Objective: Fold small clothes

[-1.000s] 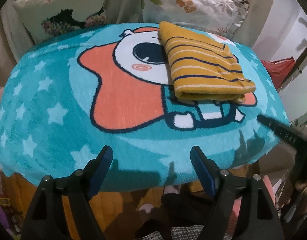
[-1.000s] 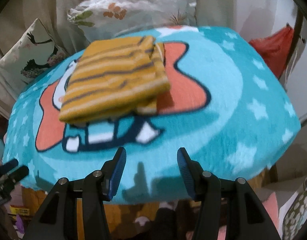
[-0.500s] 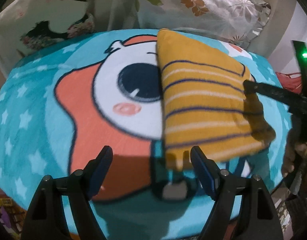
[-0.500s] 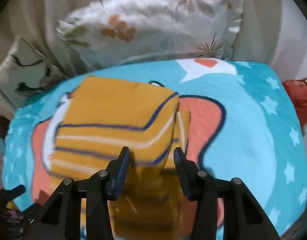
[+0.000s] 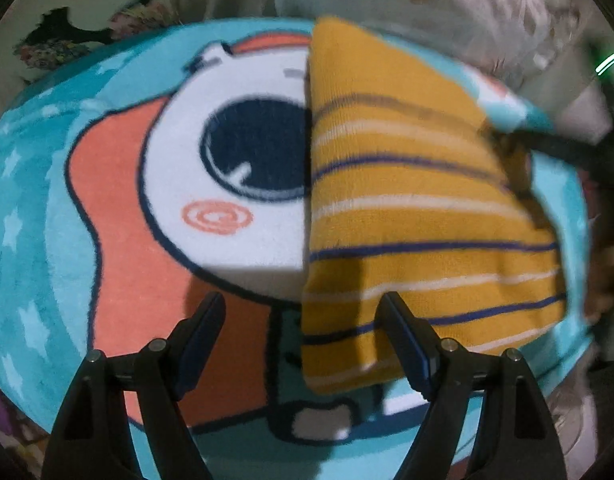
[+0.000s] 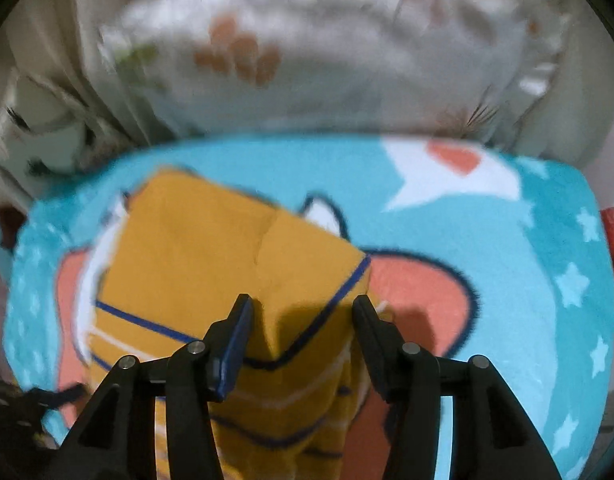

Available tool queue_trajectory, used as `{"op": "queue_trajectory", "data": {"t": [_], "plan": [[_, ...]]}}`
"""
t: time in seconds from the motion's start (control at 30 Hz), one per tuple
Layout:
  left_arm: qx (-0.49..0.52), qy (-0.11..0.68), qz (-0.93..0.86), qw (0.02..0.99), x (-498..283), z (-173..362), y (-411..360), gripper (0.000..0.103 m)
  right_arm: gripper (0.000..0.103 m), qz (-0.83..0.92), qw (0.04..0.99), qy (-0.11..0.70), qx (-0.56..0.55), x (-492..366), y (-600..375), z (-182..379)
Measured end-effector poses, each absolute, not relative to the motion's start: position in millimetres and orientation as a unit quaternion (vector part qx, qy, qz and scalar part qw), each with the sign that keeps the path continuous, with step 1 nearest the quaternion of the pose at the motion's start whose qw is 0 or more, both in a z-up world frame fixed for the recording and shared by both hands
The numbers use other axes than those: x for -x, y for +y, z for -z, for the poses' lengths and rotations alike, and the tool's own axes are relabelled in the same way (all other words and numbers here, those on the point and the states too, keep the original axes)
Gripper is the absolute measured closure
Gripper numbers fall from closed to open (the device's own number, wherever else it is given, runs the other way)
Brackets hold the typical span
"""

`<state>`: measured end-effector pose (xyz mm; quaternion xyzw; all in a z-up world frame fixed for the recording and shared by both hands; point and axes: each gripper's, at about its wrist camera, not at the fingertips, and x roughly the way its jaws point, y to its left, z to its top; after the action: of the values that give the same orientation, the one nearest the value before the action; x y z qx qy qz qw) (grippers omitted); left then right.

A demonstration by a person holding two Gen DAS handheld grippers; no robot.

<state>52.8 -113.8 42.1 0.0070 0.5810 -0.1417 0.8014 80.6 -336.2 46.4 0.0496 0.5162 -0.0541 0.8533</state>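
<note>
Mustard striped garment (image 5: pixel 419 216) lies folded; left claw (image 5: pixel 303 320) gapes wide; right claw (image 6: pixel 303 320) opening astride it.

Blanket (image 5: pixel 119 216) left of folded garment (image 5: pixel 407 208) bare; pillows (image 6: pixel 327 60) block far edge.

Both tools now over folded striped garment (image 5: pixel 407 216), were back at blanket edge; right tool (image 6: pixel 303 312) jaws opening astride its corner.
</note>
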Motion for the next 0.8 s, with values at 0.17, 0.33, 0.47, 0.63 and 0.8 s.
{"op": "queue_trajectory", "data": {"t": [0.17, 0.33, 0.47, 0.63, 0.8], "plan": [[0.013, 0.53, 0.133, 0.837, -69.5, -79.7, -112.6, 0.024, 0.047, 0.048, 0.848, 0.519, -0.095, -86.0, -352.7, -44.6], [-0.043, 0.547, 0.122, 0.827, -112.1, -59.1, -153.3, 0.024, 0.047, 0.054, 0.877, 0.469, -0.09, -82.3, -350.9, -77.0], [-0.061, 0.573, 0.125, 0.807, -127.2, -38.8, -167.3, 0.023, 0.047, 0.034, 0.879, 0.469, -0.078, -72.9, -342.7, -78.8], [-0.011, 0.541, 0.118, 0.832, -142.2, -68.7, -160.2, 0.023, 0.047, 0.025, 0.873, 0.483, -0.069, -48.2, -336.5, -71.7], [-0.014, 0.573, 0.104, 0.813, -171.3, -46.2, -166.2, 0.023, 0.047, 0.01, 0.887, 0.455, -0.081, -8.5, -319.4, -72.6]]}}
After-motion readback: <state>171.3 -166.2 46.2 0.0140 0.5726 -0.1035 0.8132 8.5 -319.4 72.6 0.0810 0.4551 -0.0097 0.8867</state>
